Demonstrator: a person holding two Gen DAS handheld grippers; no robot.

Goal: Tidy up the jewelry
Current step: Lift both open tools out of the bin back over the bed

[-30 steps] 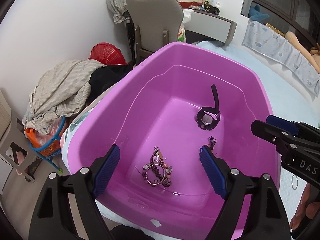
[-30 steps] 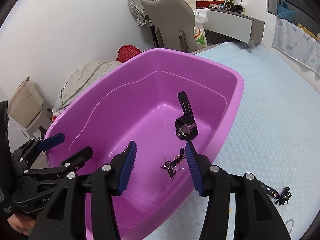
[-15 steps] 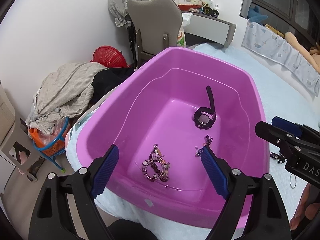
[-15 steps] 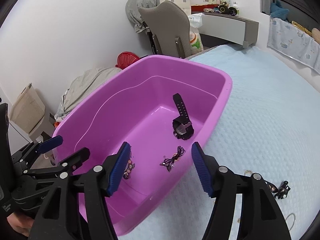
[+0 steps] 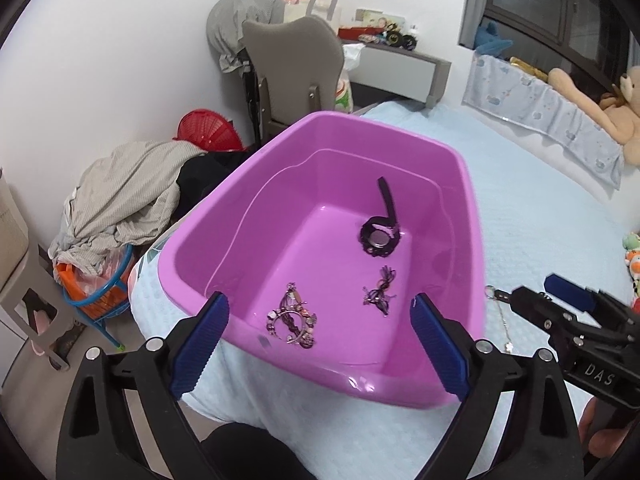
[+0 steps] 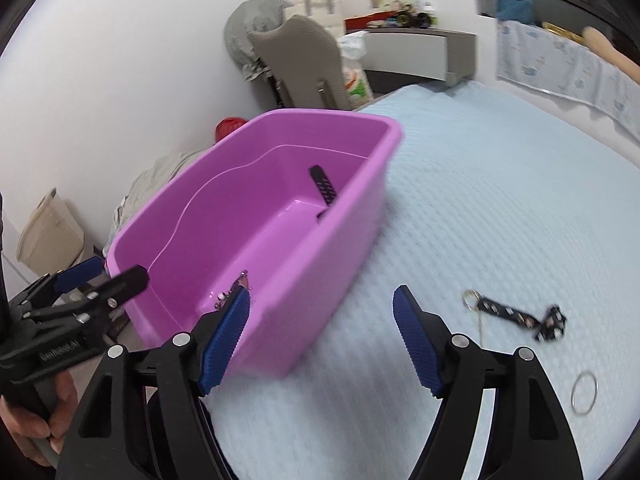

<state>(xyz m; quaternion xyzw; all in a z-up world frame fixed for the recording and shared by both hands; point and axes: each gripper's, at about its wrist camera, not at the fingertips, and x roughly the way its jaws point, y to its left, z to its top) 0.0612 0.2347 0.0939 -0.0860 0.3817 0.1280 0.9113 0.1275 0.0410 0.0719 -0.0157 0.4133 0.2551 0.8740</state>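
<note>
A purple plastic tub (image 5: 468,208) (image 6: 352,216) sits on the light blue bed cover. Inside lie a black watch (image 5: 380,232), a beaded bracelet bundle (image 5: 292,320) and a small dark tasselled piece (image 5: 380,292). My left gripper (image 5: 320,344) hovers over the tub's near rim, its jaws opening wide with nothing between them. My right gripper (image 6: 320,336) is off the tub's right side over the cover, jaws opening, empty. On the cover to the right lie a black patterned strap with a ring (image 6: 516,316), a thin chain (image 5: 502,320) and a silver ring (image 6: 584,392).
Left of the bed stand a grey chair (image 5: 296,68), a red basket (image 5: 208,128) and a heap of clothes (image 5: 124,196) on a blue-rimmed basket. A grey shelf with small items (image 5: 396,60) and stuffed toys (image 5: 616,116) are at the back.
Both grippers pulled back from inside the tub and opened wider. The right one swung to the right, out over the bed cover, leaving the dark tasselled piece on the tub floor.
</note>
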